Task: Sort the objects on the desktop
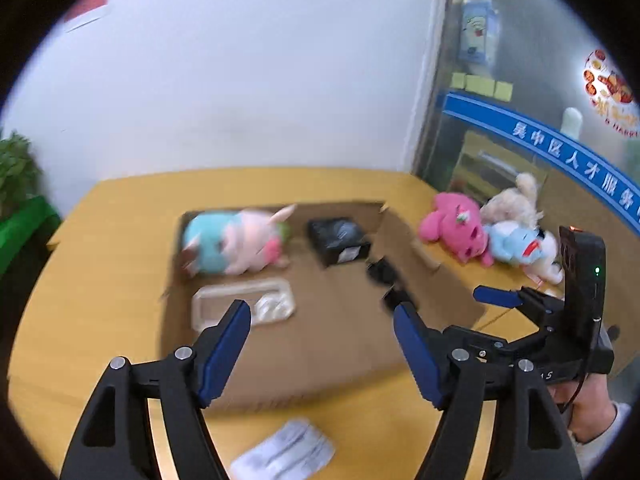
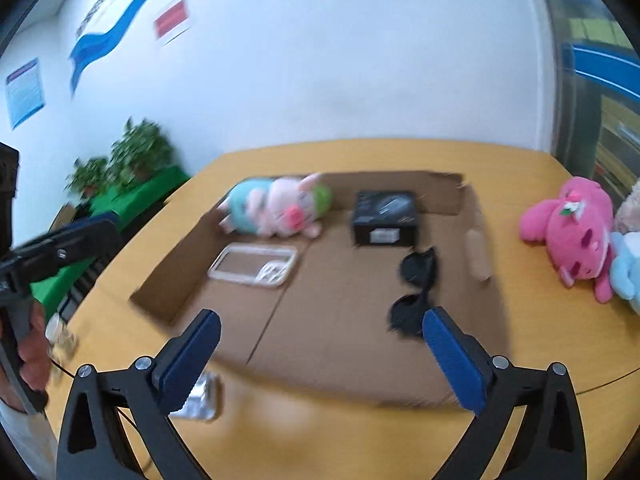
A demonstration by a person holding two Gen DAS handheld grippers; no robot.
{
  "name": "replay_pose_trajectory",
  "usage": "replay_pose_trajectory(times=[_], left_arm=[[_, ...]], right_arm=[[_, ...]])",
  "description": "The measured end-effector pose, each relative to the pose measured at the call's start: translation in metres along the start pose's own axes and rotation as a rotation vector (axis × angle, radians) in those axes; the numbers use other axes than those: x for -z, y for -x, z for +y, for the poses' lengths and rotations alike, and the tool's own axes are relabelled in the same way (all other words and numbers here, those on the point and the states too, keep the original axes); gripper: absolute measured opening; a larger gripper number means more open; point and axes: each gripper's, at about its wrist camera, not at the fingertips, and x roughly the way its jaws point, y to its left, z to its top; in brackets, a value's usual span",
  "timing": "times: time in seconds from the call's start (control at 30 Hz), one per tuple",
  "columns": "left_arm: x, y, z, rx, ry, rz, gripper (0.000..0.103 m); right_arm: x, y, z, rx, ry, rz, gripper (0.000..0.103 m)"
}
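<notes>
A shallow cardboard box [image 1: 340, 332] [image 2: 320, 312] lies on the yellow table. In it are a pink pig plush [image 1: 244, 242] [image 2: 280, 208], a black box [image 1: 340, 240] [image 2: 384, 218], a clear phone case [image 1: 244, 306] [image 2: 254, 266] and black sunglasses [image 1: 386, 280] [image 2: 416, 292]. My left gripper [image 1: 320, 344] is open and empty above the box's near side. My right gripper [image 2: 320, 360] is open and empty above the box's near edge; it also shows in the left wrist view [image 1: 532, 304]. A silver packet [image 1: 284, 456] [image 2: 198, 398] lies on the table in front of the box.
A pink plush [image 1: 456, 228] [image 2: 572, 228], a blue plush [image 1: 516, 246] and a cream plush [image 1: 512, 200] lie on the table right of the box. Potted plants on a green stand [image 2: 128, 168] are left of the table. A white wall is behind.
</notes>
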Motion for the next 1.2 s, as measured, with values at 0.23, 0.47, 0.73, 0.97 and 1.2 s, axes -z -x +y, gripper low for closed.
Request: replay_pose_trajectory(times=[0.23, 0.47, 0.73, 0.97, 1.2], left_arm=[[0.084, -0.002, 0.039, -0.116, 0.103, 0.134, 0.074], [0.129, -0.033, 0.049, -0.138, 0.17, 0.235, 0.074], [0.158, -0.062, 0.064, -0.097, 0.246, 0.344, 0.047], [0.16, -0.064, 0.063, -0.075, 0.245, 0.315, 0.043], [0.16, -0.062, 0.066, -0.061, 0.265, 0.296, 0.036]], right_arm=[[0.067, -0.039, 0.064, -0.153, 0.139, 0.151, 0.103], [0.098, -0.075, 0.091, -0.206, 0.233, 0.228, 0.099], [0.111, -0.106, 0.106, -0.218, 0.253, 0.262, 0.087], [0.113, -0.114, 0.112, -0.231, 0.261, 0.271, 0.072], [0.113, -0.113, 0.118, -0.26, 0.218, 0.262, 0.052]])
